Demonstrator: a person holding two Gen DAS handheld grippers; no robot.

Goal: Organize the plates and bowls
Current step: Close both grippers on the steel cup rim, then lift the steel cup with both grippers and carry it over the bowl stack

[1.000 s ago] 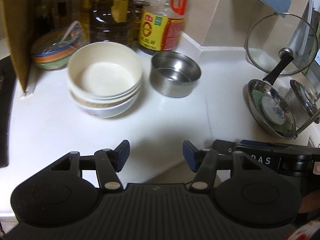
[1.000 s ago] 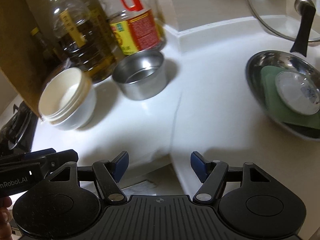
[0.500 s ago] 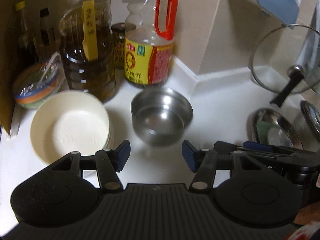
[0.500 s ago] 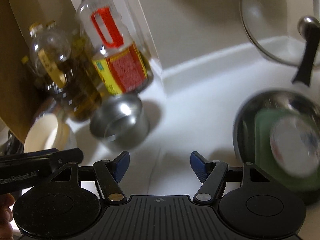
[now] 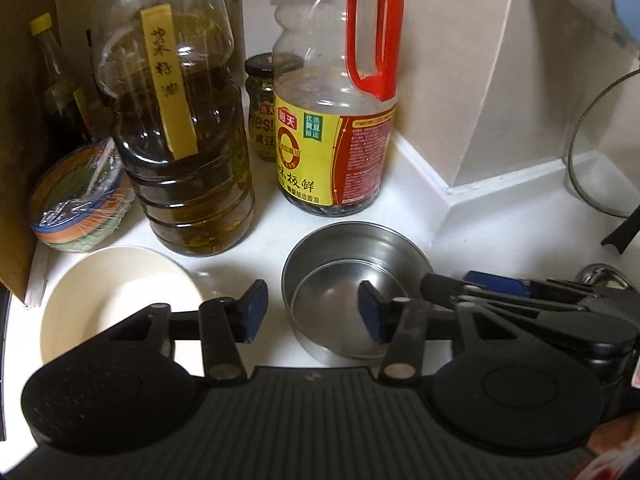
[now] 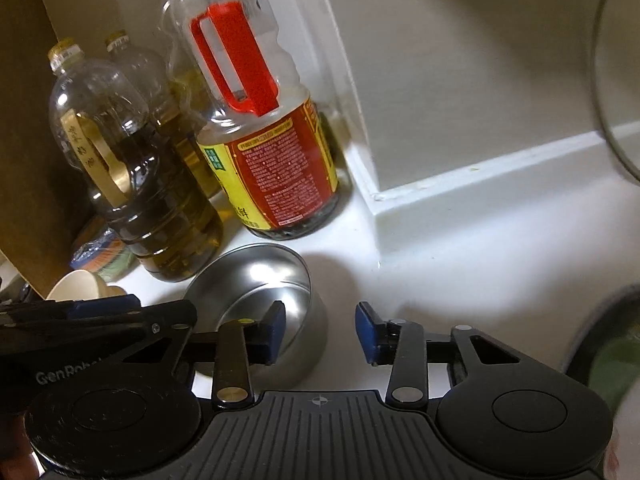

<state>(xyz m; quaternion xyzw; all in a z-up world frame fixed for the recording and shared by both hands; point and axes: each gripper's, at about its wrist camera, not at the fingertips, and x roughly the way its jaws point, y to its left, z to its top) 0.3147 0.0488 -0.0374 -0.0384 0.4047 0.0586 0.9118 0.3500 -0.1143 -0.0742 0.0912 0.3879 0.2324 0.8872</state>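
Steel bowl [image 5: 352, 280]: round, shiny, empty, upright.
Left gripper [image 5: 312, 310]: fingers wide, straddling its left wall.
Right gripper [image 6: 320, 334]: fingers wide, straddling its right wall.

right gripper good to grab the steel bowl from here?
Probably yes. The right gripper is open, and its left finger looks to sit just over the steel bowl rim, with the other finger outside the wall. Nothing lies between; the left gripper hovers close at the opposite side.

Both wrist views low, close, facing the corner, sharing steel bowl [image 5: 352, 288] [image 6: 256, 280]
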